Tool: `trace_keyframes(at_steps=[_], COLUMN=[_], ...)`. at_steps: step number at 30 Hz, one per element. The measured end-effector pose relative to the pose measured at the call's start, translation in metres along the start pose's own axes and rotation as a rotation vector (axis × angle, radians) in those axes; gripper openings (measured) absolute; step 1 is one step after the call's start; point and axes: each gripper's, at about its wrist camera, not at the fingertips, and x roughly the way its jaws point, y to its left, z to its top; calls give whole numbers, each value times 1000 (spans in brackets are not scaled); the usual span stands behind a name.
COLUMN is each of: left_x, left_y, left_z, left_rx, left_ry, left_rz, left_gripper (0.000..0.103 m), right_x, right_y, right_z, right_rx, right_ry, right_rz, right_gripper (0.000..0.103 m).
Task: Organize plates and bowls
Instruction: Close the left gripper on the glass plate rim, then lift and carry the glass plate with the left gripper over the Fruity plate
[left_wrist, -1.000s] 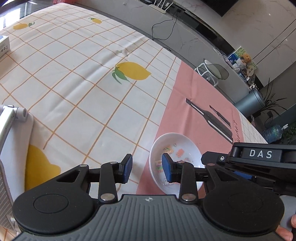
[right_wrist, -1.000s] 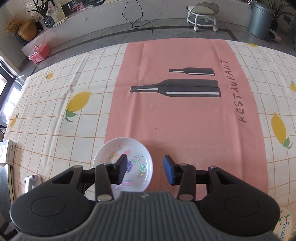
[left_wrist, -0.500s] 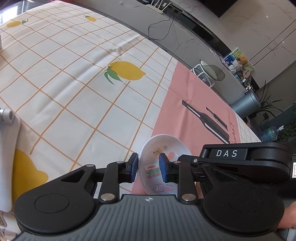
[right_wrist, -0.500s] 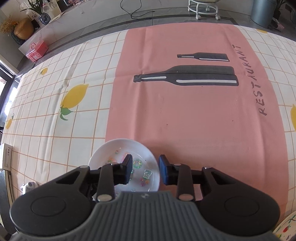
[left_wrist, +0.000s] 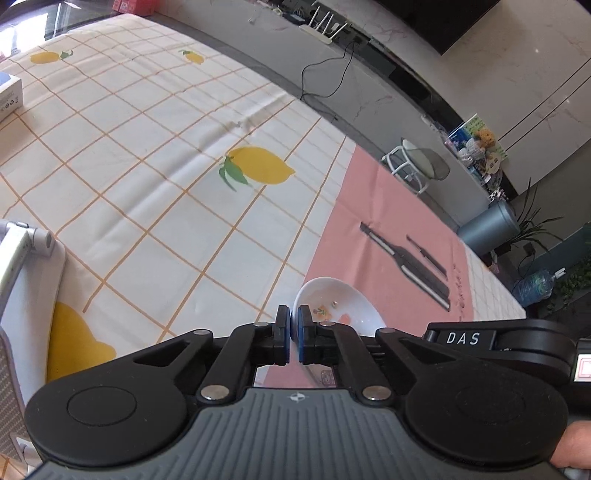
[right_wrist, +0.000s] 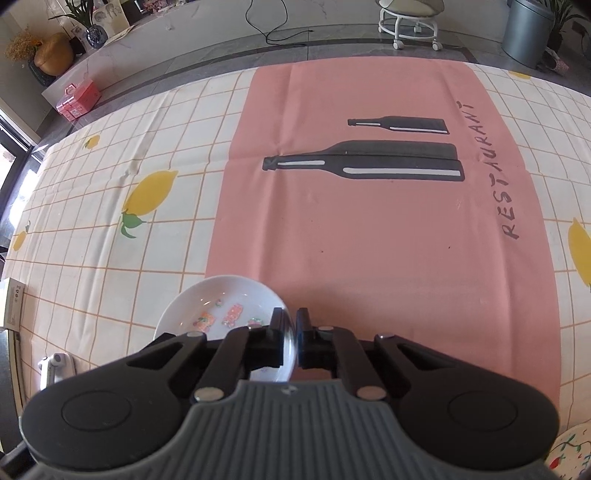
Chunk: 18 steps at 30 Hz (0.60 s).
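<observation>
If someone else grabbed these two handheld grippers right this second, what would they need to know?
Left gripper: shut on the rim of the white bowl, on its left side.
Right gripper: shut on the same bowl's opposite rim.
The bowl, with small colourful decals inside, sits at the seam of the pink panel and the checked lemon tablecloth; I cannot tell if it is lifted off yet.
A patterned plate peeks in at the right view's lower corner.
Done: the bowl is gripped from both sides.
Left: carry it to its place; where that is isn't visible.
</observation>
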Motion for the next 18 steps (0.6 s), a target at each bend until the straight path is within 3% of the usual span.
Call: trace_keyframes(at_steps=[6, 11, 18], left_x=[-27, -43, -60], left_y=[-17, -43, -95], left_z=[2, -7, -39], left_rx=[25, 57, 184], left_ry=[-33, 8, 74], left_rz=[-89, -204, -313], left_gripper=[4, 4, 5], right_x=[-49, -102, -171], right_y=[-4, -20, -69], right_z=[4, -1, -27], right_rx=[6, -17, 19], right_ry=[-88, -154, -220], right_rz=[56, 21, -27], right_gripper=[3, 3, 3])
